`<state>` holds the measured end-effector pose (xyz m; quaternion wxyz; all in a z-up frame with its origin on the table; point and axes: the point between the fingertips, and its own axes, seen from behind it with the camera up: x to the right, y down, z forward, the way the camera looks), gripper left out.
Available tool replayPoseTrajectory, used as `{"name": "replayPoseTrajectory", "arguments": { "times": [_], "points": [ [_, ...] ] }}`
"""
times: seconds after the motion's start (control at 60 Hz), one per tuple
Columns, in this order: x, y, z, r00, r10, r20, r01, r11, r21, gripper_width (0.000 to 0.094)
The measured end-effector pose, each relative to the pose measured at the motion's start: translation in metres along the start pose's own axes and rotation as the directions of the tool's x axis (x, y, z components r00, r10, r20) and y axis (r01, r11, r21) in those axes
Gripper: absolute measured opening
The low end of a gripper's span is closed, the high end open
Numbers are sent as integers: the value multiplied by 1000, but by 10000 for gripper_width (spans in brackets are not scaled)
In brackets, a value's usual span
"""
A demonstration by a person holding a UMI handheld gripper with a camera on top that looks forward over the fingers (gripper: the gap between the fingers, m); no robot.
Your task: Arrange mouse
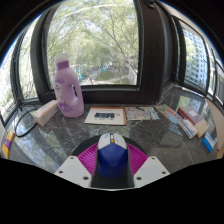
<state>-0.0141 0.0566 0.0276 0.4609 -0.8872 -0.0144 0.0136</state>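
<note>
A computer mouse (111,157) with a blue body and a white front sits between my gripper's two fingers. The pink pads (88,156) press against both its sides, so my gripper (111,158) is shut on it. The mouse appears lifted above the dark marbled table (60,140). Its white nose points forward toward the window. The rear of the mouse is hidden by the gripper body.
A pink detergent bottle (68,90) stands at the back left by the window sill. A white paper (105,116) lies ahead on the table. A beige object with a cable (42,114) is at the left. Books and boxes (192,122) are stacked at the right.
</note>
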Motion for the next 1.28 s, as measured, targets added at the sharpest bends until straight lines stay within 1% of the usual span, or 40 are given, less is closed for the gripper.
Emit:
{"name": "replayPoseTrajectory", "arguments": {
  "times": [0.05, 0.133, 0.217, 0.3, 0.367, 0.417, 0.483, 0.767, 0.983, 1.083, 1.283],
  "points": [
    [-5, 12, 5, 1000, -5, 9, 5, 999, -38, 431],
    [-13, 34, 11, 1000, 2, 11, -1, 996, -92, 482],
    [-12, 38, 8, 1000, 7, 5, -6, 994, -113, 554],
    [-10, 27, -8, 1000, 4, -13, -6, 996, -92, 704],
    [-9, 16, -28, 1000, 5, -30, -8, 997, -78, 868],
    [-8, 6, -50, 999, 4, -47, -7, 998, -65, 838],
    [-9, -4, -79, 998, -2, -68, -2, 999, -49, 860],
    [-23, -17, -185, 991, 0, -133, -2, 1000, -14, 852],
    [-35, -13, -219, 988, -5, -151, 5, 1000, -1, 850],
    [-39, -10, -225, 990, 6, -144, -7, 1000, -6, 850],
    [-41, -13, -229, 987, -2, -163, 3, 1000, 11, 853]
  ]
}}
